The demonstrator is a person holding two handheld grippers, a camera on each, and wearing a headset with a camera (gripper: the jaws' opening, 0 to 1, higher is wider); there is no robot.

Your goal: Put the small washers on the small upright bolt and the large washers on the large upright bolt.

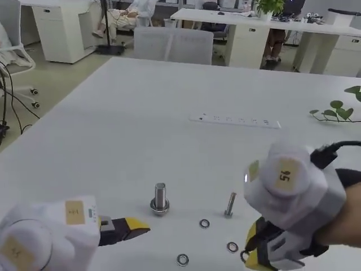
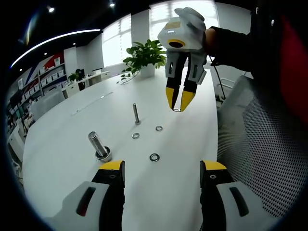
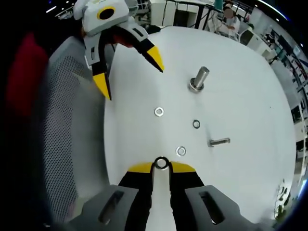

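Washers first: 3 loose washers [image 1: 204,223] lie flat on the white table [image 1: 141,130], well apart from one another and touching neither bolt. A 4th washer [image 3: 161,163] is pinched by its rim between the clenched tips of the right gripper [image 3: 161,166]. In the left gripper view those tips point down and hang clear of the surface. The large bolt [image 1: 159,200] stands head-down on the left and the small bolt [image 1: 230,204] stands upright to its right, with bare tabletop between them. I cannot tell from these views which washers are large and which are small.

The left gripper [image 2: 162,166] has its jaws spread wide and grasps nothing. It sits low at the near left, with the large bolt just ahead of its left jaw and 1 loose washer lying ahead between the 2 jaws.

Beyond the bolts the table runs broad and bare to a power strip [image 1: 234,120], with a plant [image 1: 337,110] at the far right edge. On the near side the table edge passes close to the washers, and a mesh chair [image 2: 260,139] sits just past it.
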